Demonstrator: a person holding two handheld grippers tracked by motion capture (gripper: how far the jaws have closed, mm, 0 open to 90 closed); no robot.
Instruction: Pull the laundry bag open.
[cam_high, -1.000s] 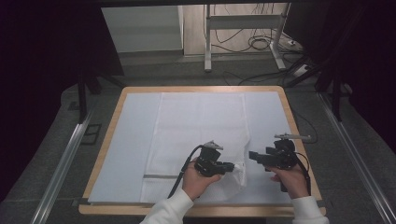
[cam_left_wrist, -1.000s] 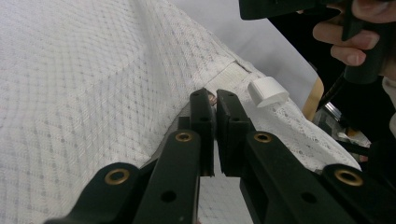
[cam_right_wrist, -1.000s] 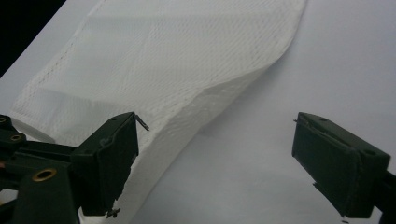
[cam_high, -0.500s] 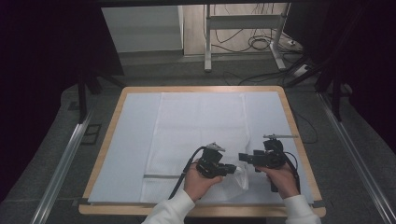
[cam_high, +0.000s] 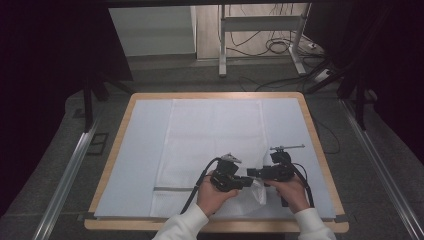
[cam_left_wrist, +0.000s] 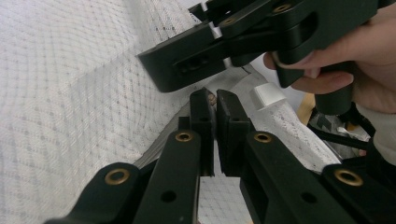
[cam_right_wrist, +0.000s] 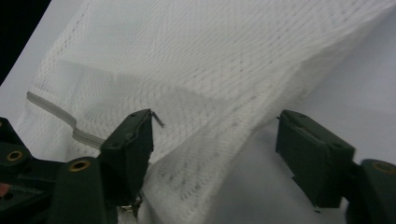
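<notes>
A white mesh bag (cam_high: 215, 135) lies flat on the pale sheet, its grey zipper (cam_high: 172, 189) running along the near edge. My left gripper (cam_high: 245, 181) is shut on the zipper pull (cam_left_wrist: 212, 98) and holds the bag's near right corner (cam_high: 258, 193) a little off the sheet. My right gripper (cam_high: 251, 173) points left, its tips close to the left gripper's. Its jaws have just been closing and still stand apart. In the right gripper view a raised fold of mesh (cam_right_wrist: 210, 140) lies between the jaws of the right gripper (cam_right_wrist: 219, 158), and neither pad presses on it.
The pale sheet (cam_high: 145, 150) covers a wooden-edged table (cam_high: 125, 110). Metal rails (cam_high: 65, 175) run along both sides. Behind the table are a desk frame (cam_high: 222, 45) and cables (cam_high: 280, 47) on the floor.
The right gripper has moved left and down, close to the left gripper, and its jaws have narrowed. The left gripper has stayed in place with its grip.
</notes>
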